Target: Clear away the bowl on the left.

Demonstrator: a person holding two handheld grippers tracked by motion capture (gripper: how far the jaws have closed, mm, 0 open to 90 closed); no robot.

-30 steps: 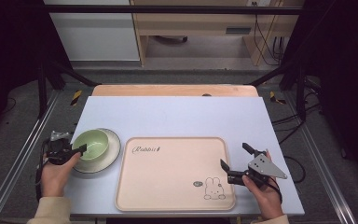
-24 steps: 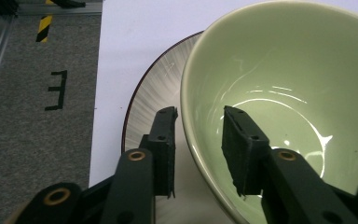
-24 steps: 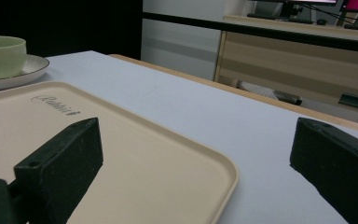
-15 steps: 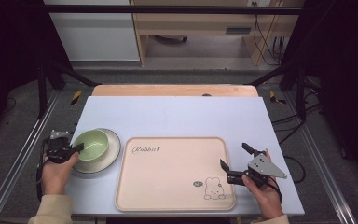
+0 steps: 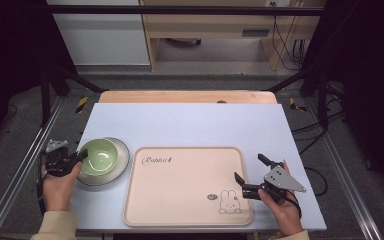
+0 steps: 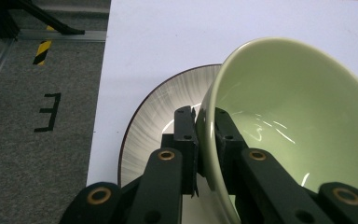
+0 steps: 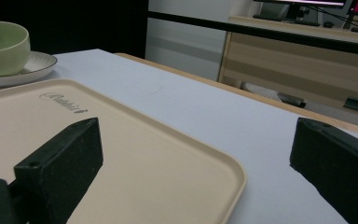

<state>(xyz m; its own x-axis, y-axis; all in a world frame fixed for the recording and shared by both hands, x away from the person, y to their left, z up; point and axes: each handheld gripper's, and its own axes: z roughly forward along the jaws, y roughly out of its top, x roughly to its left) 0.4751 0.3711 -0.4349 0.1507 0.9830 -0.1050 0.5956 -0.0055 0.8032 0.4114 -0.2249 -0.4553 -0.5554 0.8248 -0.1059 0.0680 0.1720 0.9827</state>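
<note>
Rim of the green bowl sits pinched between the two black jaws of the left hand-held gripper, one jaw outside the wall and one inside, both pressed against the glazed ceramic. The bowl leans in the left gripper view, its near edge raised over the grey-streaked plate beneath it; whether its base is touching the plate cannot be told from that view. From the high view the green bowl lies within the plate at the left side of the pale blue tabletop, just beside the left edge of the beige tray, with the left hand-held gripper coming in from the bowl's left and the person's left hand behind it. The tray carries the word "Rabbit" near its far left corner and a small rabbit drawing near its near right corner. The right hand-held gripper hovers over the tray's right edge, its jaws spread wide with nothing between them; in the right gripper view one jaw stands above the tray and the other above the bare tabletop, well apart from the bowl in the far left background.
</note>
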